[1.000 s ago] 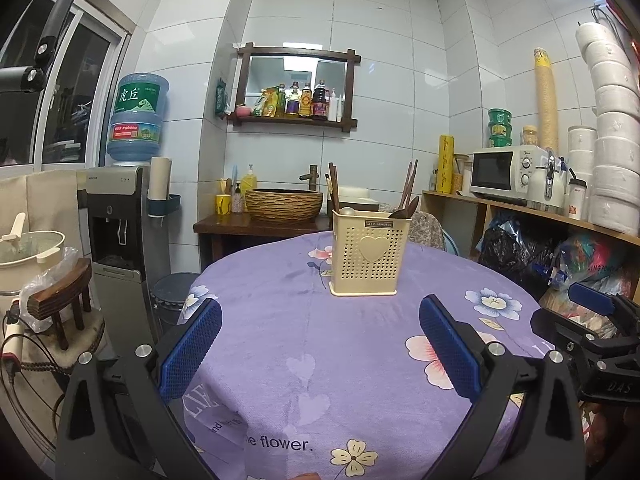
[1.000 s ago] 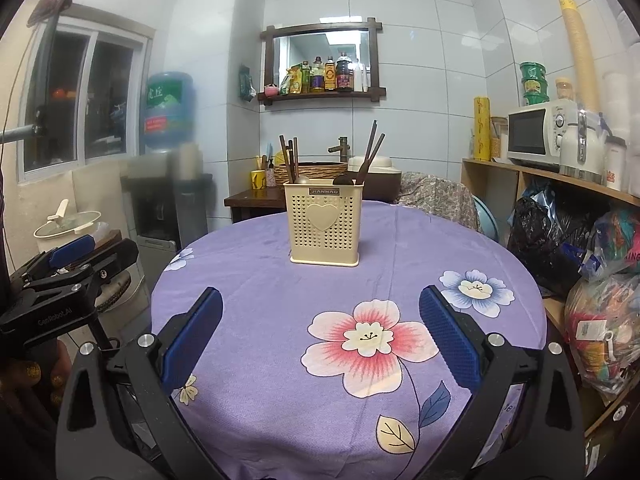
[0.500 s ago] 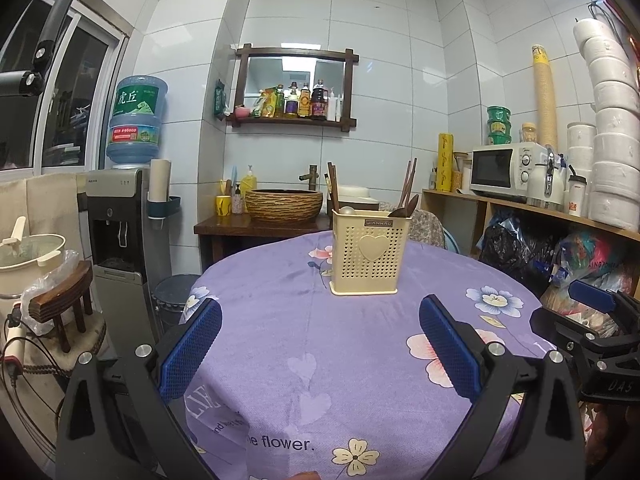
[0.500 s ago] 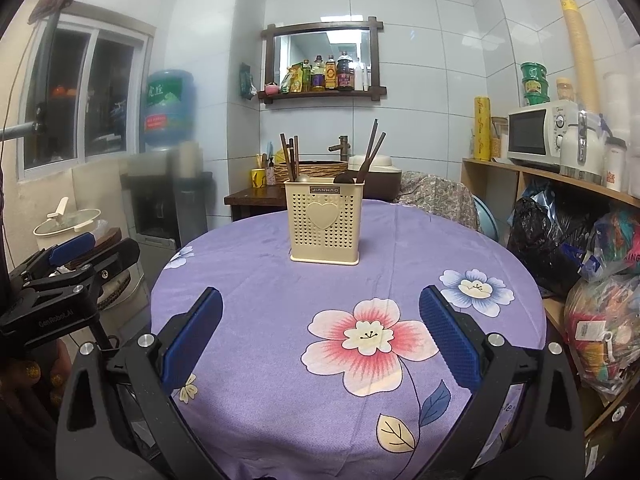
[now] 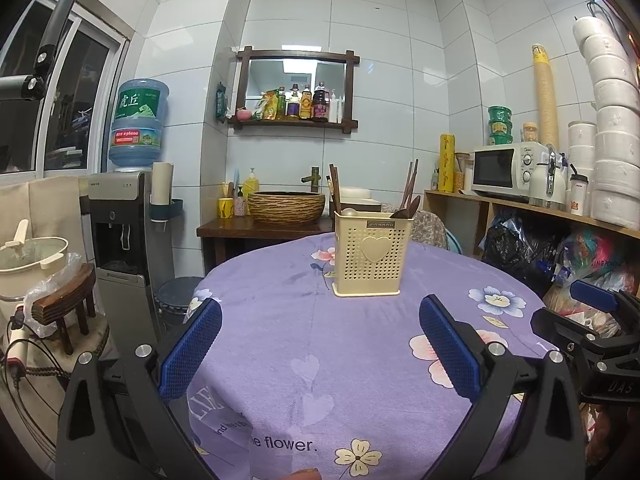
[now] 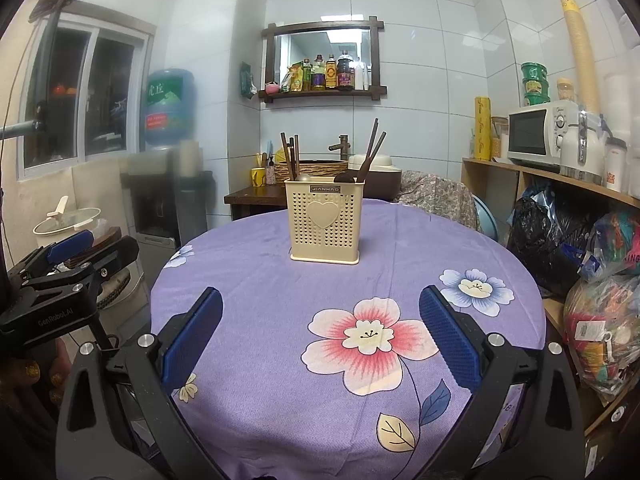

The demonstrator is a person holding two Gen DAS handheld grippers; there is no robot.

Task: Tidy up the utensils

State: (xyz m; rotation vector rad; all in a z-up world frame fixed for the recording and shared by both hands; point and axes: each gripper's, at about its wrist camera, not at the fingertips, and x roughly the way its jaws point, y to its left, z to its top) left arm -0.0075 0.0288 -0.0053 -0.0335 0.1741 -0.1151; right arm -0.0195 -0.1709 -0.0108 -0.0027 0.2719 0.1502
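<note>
A cream perforated utensil holder (image 5: 373, 255) (image 6: 325, 224) with a heart on its front stands upright at the middle of the round table. Dark wooden chopsticks (image 6: 290, 156) lean in its left side; more sticks and a dark spoon (image 6: 370, 152) lean in its right side. My left gripper (image 5: 320, 344) hovers open over the near table edge, well short of the holder, with nothing between its blue pads. My right gripper (image 6: 320, 340) is likewise open and holds nothing. Each gripper shows at the edge of the other's view.
A purple flowered cloth (image 6: 280, 320) covers the table. A water dispenser (image 5: 120, 220) and a stool with a pot (image 5: 60, 308) stand at left. Shelves with a microwave (image 5: 504, 168) and bags (image 6: 600, 300) line the right. A wooden side table with a basket (image 5: 286, 206) stands behind.
Both grippers have barely shifted; the holder sits very slightly lower in the left view. Nothing was taken hold of or let go.
</note>
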